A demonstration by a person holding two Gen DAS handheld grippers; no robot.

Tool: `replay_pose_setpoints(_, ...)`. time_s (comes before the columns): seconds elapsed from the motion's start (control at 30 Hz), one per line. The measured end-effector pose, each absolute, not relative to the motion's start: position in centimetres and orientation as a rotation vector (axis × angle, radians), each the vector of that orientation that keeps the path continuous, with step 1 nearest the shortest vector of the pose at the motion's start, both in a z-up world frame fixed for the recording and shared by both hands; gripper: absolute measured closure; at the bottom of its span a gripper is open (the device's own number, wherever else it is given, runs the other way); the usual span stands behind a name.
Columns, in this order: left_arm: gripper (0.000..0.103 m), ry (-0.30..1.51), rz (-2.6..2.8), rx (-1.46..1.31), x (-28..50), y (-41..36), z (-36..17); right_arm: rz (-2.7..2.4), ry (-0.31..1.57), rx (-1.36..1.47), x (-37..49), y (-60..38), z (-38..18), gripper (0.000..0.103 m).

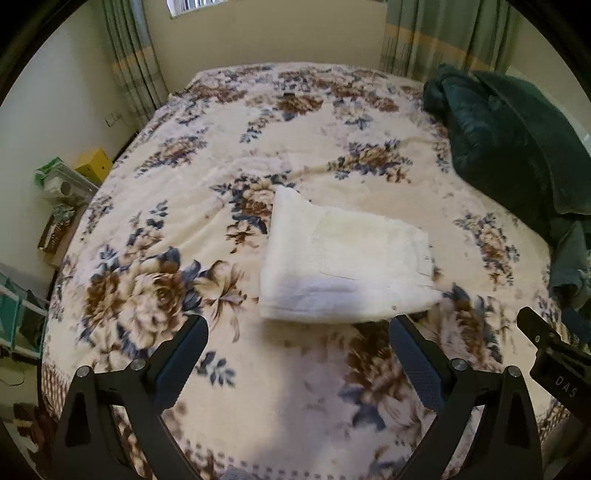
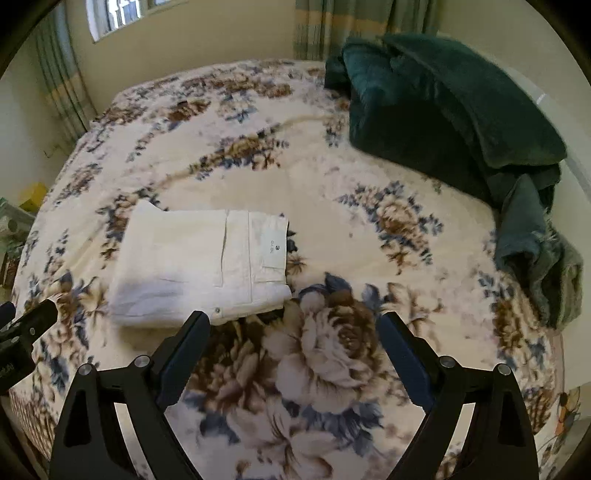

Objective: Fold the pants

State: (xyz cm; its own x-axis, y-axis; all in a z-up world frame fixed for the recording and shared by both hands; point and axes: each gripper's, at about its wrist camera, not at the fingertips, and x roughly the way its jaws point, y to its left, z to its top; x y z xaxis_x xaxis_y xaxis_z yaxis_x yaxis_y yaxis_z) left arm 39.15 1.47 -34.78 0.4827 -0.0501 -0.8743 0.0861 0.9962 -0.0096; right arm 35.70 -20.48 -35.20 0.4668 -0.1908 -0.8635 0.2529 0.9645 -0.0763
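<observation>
The white pants (image 1: 343, 262) lie folded into a compact rectangle on the floral bedspread (image 1: 184, 206). In the right wrist view the pants (image 2: 199, 266) show a waistband with a label and a button. My left gripper (image 1: 297, 328) is open and empty, hovering just in front of the pants' near edge. My right gripper (image 2: 291, 325) is open and empty, just in front of and to the right of the pants' near corner. The right gripper's body also shows at the right edge of the left wrist view (image 1: 554, 354).
A dark green blanket pile (image 2: 443, 107) lies at the bed's far right, with more green cloth (image 2: 532, 251) hanging near the right edge. Boxes and clutter (image 1: 70, 181) stand on the floor left of the bed. Curtains (image 1: 443, 33) hang behind.
</observation>
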Motion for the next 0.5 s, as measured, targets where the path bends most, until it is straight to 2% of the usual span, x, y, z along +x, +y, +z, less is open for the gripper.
replay_pose_setpoints(0.5,0.003,0.946,-0.103,0.033,24.6,1.7,-17.3,-0.224,0.906,0.056,19.2,-18.8,-15.0,0.008)
